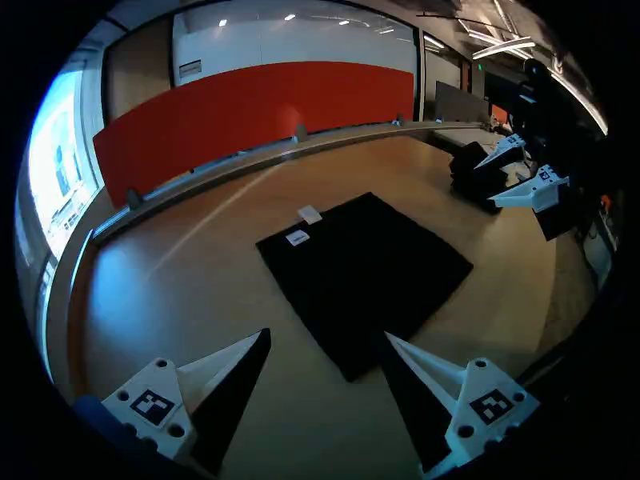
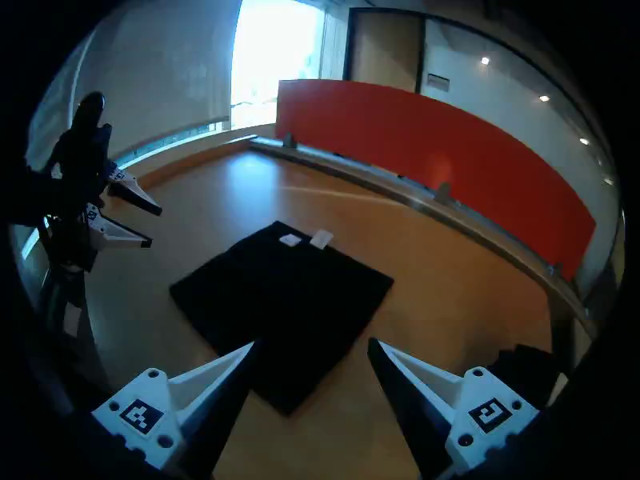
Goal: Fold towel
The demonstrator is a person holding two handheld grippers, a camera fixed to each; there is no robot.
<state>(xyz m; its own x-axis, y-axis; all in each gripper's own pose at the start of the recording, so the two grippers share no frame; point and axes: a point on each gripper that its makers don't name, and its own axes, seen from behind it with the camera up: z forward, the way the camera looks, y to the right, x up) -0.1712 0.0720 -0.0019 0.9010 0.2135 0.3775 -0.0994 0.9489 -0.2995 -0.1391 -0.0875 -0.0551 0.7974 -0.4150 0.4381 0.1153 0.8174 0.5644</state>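
Left gripper view: on the wooden worktop a black towel is laid flat, ungripped.
Judged soft, light and limp, it is best pinched at a near corner; left tongs and right tongs are held spread, empty.

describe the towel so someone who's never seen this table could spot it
A long red panel runs along the far edge of the wooden table. In front of it, mid-table, lies the towel, flat and roughly square. It is black, with two small white tags at the corner nearest the panel.
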